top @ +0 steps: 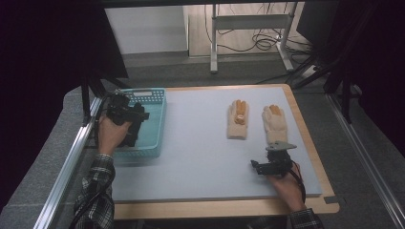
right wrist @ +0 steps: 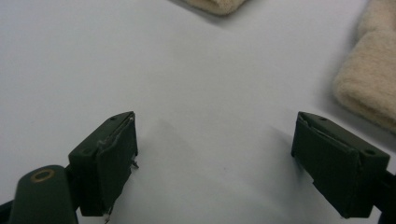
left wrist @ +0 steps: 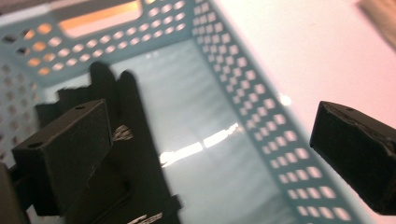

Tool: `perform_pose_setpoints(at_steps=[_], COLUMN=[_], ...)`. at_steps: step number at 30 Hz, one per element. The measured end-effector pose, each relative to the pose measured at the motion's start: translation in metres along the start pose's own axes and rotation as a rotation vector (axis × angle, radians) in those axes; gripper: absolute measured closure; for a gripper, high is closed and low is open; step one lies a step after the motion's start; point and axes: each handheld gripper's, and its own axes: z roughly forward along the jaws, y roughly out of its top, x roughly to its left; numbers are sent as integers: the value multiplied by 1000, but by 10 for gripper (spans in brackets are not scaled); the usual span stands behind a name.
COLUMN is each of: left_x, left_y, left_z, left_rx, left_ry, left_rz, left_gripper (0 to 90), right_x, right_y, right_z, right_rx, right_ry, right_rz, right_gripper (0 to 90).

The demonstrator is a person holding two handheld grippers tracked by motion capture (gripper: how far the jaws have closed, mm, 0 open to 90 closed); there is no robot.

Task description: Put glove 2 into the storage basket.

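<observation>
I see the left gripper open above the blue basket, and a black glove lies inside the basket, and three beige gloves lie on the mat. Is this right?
Not quite: two beige gloves lie on the mat, not three, as the high view shows. The rest holds: the left gripper is open above the blue basket, and a black glove lies inside it.

table: wood-edged top w/ pale grey-blue mat over it
left side: teal perforated basket on mat, black item inside
right side: 2 cream gloves, side by side, apart
</observation>
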Motion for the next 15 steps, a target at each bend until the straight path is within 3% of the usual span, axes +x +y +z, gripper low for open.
perform_pose_setpoints(at_steps=[5, 9, 15], left_x=[-18, -42, -67], left_y=[2, 4, 0], left_z=[-3, -7, -7], left_rx=[-31, -54, -77], left_ry=[-33, -53, -102], left_rz=[46, 110, 160], left_gripper=[0, 0, 0], right_x=[0, 0, 0], right_y=[0, 0, 0], right_z=[0, 0, 0], right_rx=[0, 0, 0], right_ry=[0, 0, 0], right_rz=[0, 0, 0], right_gripper=[142, 142, 142])
